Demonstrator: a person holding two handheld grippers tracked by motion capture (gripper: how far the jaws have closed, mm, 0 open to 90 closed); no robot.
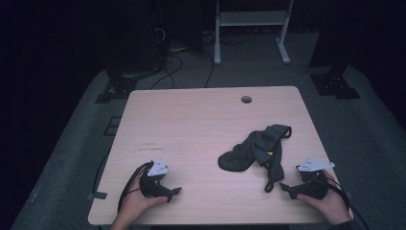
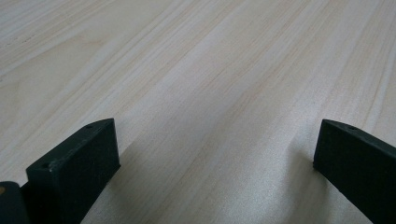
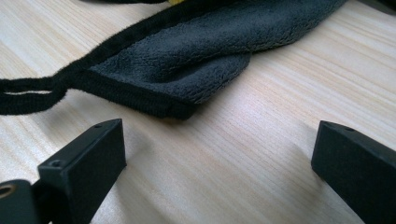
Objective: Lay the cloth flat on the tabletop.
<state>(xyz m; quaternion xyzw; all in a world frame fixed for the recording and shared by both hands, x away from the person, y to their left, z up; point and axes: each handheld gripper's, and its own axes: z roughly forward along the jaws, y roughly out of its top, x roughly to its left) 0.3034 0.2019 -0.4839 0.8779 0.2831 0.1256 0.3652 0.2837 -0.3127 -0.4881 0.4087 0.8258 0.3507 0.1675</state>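
Right gripper [image 1: 287, 188] is resting low on the table [image 1: 201, 124] with its jaws spread wide, gripping nothing; the dark cloth [image 1: 256, 148] is lying just ahead of it, its corner [image 3: 180, 109] near the 2 jaws but apart. Left gripper [image 1: 173, 192] is sitting well apart, jaws likewise spread over bare wood. Something yellow, perhaps a tag, is peeking from the cloth.

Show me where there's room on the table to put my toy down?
The table is bare across its left half, from the far edge down to the left gripper, and along the back beside the round hole. It's crowded on the right, where the dark cloth lies bunched just ahead of the right gripper.
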